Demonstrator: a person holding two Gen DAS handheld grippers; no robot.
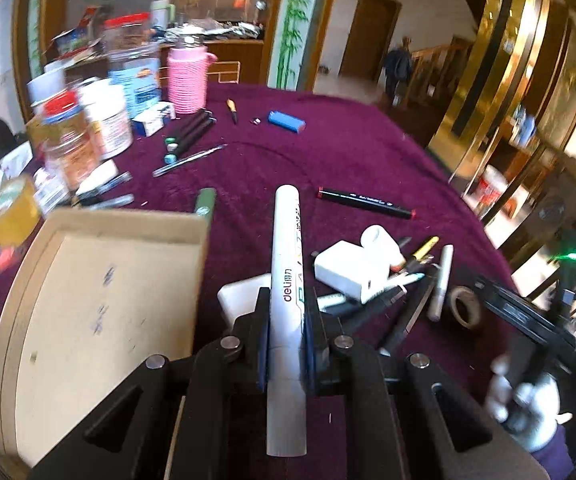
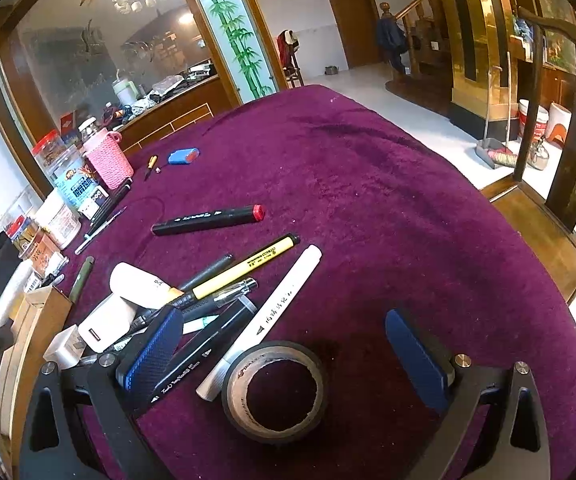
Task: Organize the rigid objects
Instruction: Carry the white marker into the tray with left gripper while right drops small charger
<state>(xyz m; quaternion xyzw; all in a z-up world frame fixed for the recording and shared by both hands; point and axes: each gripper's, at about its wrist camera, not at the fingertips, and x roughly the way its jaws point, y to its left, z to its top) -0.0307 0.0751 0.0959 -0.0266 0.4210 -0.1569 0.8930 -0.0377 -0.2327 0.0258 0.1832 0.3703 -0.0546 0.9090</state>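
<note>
- White marker (image 1: 286, 280): clamped between the 2 pads of the left tool (image 1: 287, 344), lengthwise along the tool's line, its long front end sticking well out and its rear end reaching back toward the camera. It is lifted off the purple desk (image 1: 348, 152), just to the right of the cardboard box (image 1: 100, 300).
- Right tool (image 2: 284, 354): jaws stand wide and hold nothing; the roll of tape (image 2: 274, 392) lies flat on the desk between them, touched by neither pad as far as I can tell.
- Pile: a white charger (image 2: 108, 326), a yellow pen (image 2: 244, 266), a white pen (image 2: 276, 312) and several black pens lie crossed over one another beside the tape (the white pen's grey end rests just beside the roll).
- Risk 1: the marker is gripped near its middle with much of it overhanging, so a quick swing toward the box could let it pivot or slip between the pads.
- Risk 2: the protruding tip could strike the box wall if the tool comes in too low, knocking the marker askew or shoving the box.
- Risk 3: if the right tool closes on the tape now, its left pad, which sits over the black pens, could drag 1 of them or scatter the pile.
</note>
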